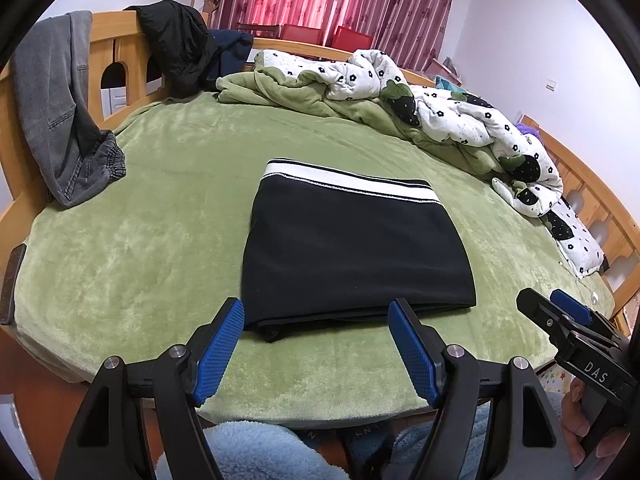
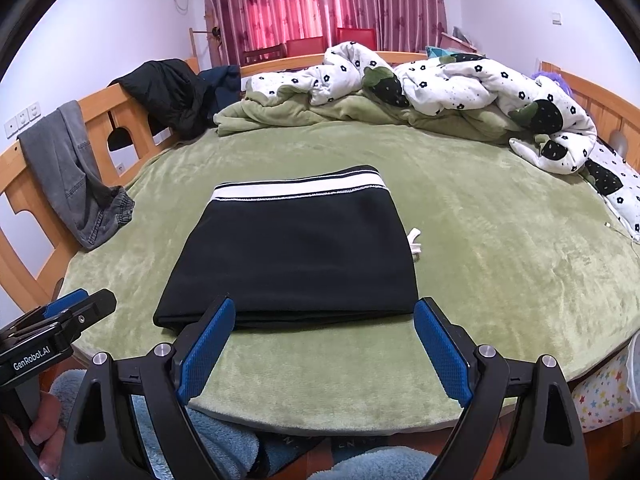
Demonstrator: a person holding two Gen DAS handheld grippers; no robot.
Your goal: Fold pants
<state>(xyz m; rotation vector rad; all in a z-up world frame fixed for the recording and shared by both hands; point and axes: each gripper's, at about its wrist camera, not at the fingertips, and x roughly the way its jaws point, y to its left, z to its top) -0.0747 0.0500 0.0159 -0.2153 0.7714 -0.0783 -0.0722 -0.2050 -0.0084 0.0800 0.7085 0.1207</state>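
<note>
The black pants (image 1: 352, 252) lie folded into a compact rectangle on the green blanket, with the white striped waistband at the far edge. They also show in the right wrist view (image 2: 296, 252). My left gripper (image 1: 316, 312) is open and empty, just in front of the near folded edge. My right gripper (image 2: 324, 312) is open and empty, also just short of the near edge. A white drawstring end (image 2: 414, 243) sticks out at the pants' right side. Each gripper appears at the edge of the other's view.
A crumpled white flowered duvet (image 1: 460, 120) lies along the back and right of the bed. Grey jeans (image 1: 60, 120) and a black jacket (image 1: 176, 48) hang over the wooden bed frame (image 1: 108, 40) at the left. Green blanket (image 1: 140, 240) surrounds the pants.
</note>
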